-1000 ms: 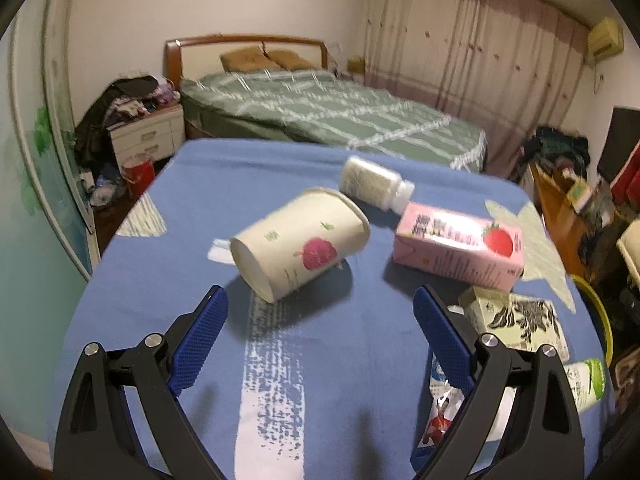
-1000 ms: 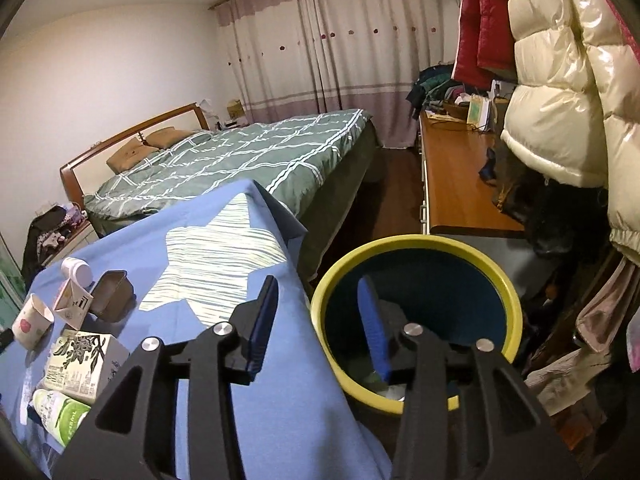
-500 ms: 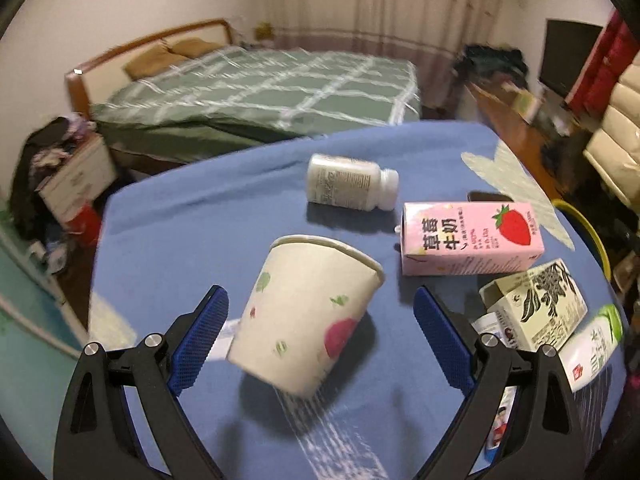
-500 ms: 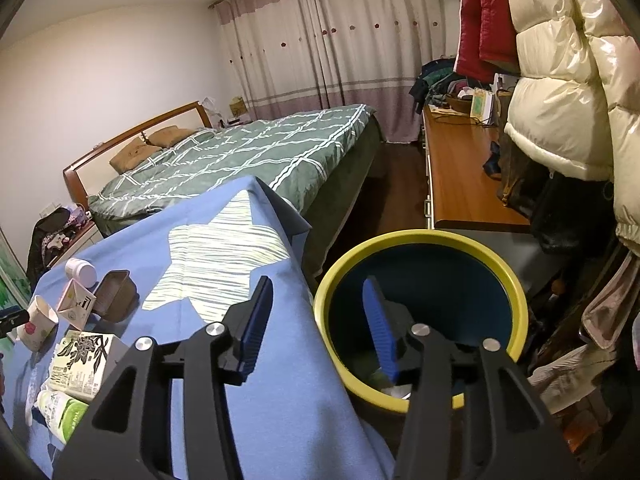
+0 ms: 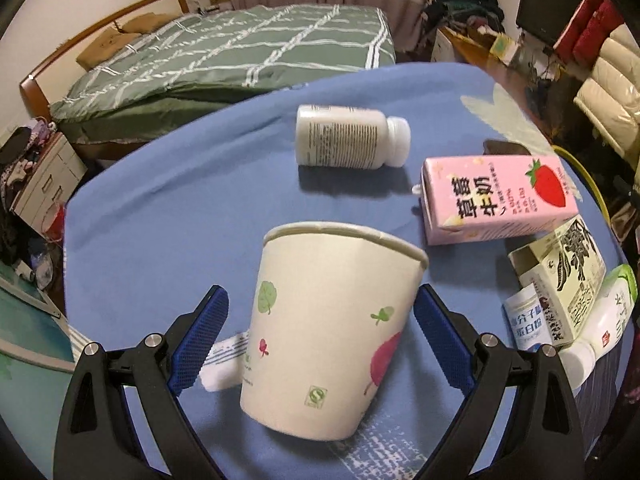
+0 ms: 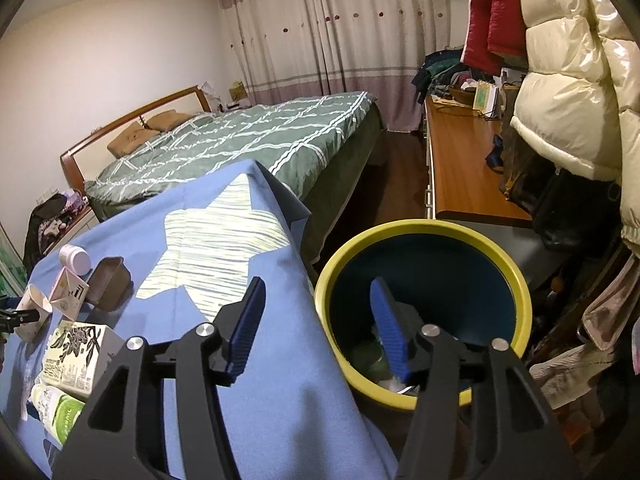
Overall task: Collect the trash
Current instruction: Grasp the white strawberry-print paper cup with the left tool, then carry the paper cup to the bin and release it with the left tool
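- The left tool [image 5: 320, 328] is hanging low over a tabletop [image 5: 160, 208] draped in blue cloth, its two blue pads spread wide.
- A paper cup [image 5: 332, 328] printed with leaves and a strawberry is lying on its side between those pads, rim pointing away; the right pad is sitting just beside the cup wall, the left pad is standing a little apart.
- Judging from this, the step in hand is picking up the cup: the tool is framing it but not squeezing yet.
- Other trash is waiting beyond: a white bottle [image 5: 352, 138] on its side, a pink strawberry milk carton [image 5: 500, 198], and a cream box [image 5: 564, 276] leaning on more containers at the right.
- The right tool [image 6: 316, 320] is hovering over the tabletop's corner and a yellow-rimmed bin [image 6: 516, 280], pads parted and holding nothing; some rubbish is lying in the bin's bottom.
- The next move probably calls for closing gently on the cup, since thin paper is likely to crush or roll, then lifting and carrying it across to the bin.
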`<state>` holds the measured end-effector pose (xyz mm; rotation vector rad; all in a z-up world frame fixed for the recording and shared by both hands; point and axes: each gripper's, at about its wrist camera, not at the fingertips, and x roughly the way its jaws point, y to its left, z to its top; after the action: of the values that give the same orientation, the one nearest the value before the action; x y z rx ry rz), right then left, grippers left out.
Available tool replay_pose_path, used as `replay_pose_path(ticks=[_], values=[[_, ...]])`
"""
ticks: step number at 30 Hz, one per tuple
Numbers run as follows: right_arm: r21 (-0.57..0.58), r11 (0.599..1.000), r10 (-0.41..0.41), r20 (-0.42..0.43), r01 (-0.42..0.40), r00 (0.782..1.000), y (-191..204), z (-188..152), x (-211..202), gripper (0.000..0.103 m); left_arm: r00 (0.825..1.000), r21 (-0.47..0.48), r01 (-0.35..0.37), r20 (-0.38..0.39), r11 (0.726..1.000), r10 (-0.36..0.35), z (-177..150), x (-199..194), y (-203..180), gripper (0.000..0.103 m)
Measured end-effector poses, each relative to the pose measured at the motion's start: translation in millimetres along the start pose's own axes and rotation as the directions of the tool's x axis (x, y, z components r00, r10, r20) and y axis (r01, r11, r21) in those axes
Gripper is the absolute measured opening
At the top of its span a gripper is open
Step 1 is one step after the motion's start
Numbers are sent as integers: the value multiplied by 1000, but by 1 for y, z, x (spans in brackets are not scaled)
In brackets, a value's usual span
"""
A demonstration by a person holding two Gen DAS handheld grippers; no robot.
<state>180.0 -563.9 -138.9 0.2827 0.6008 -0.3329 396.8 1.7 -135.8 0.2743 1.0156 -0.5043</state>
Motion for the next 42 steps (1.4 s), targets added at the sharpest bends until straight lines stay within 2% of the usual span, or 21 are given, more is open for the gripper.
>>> replay_pose_path(ticks=[3,5,8,10,13,15,18,21,25,30,35,39,42], values=[[-3,1000,1,-3,-1,1000,0,0,1,52,1000,-9,18,-14,1000,-18,3,8,3,91],[1,1000,3,-4,-3,1000,0,0,1,53,1000,-34,7,-15,999,-7,4,13,9,72],[14,1000,10,-3,-10,1000,-2,-1,1,53,1000,-57,1,11,998,0,3,12,12,66],[19,1000,16,-7,-15,1000,-2,0,2,53,999,-62,-32,27,998,33,2,9,9,62],[30,999,29,2,-29,1000,-4,0,1,53,992,-85,-117,45,990,121,-1,-2,2,60],[39,999,36,35,-38,999,-6,-1,-5,53,980,-101,-175,73,979,183,-1,-16,-9,60],[22,999,43,73,-45,996,-6,-2,-14,53,972,-118,-192,115,974,206,0,-40,-27,60],[-12,999,45,89,-44,995,-7,-6,-24,53,965,-95,-184,170,978,198,5,-68,-57,60],[-35,999,20,110,-16,994,-19,-10,-40,53,964,-28,-137,225,990,140,17,-97,-114,60],[-6,999,-33,137,35,990,-56,-16,-64,53,956,86,-3,293,996,-22,40,-111,-206,61],[59,996,-79,150,71,985,-100,-21,-83,53,945,173,143,269,975,-186,72,-92,-301,61],[101,991,-105,157,90,982,-127,-28,-94,53,938,218,222,216,950,-269,98,-66,-366,61],[133,986,-120,160,99,980,-145,-34,-99,53,936,238,253,183,938,-299,114,-41,-413,61]])
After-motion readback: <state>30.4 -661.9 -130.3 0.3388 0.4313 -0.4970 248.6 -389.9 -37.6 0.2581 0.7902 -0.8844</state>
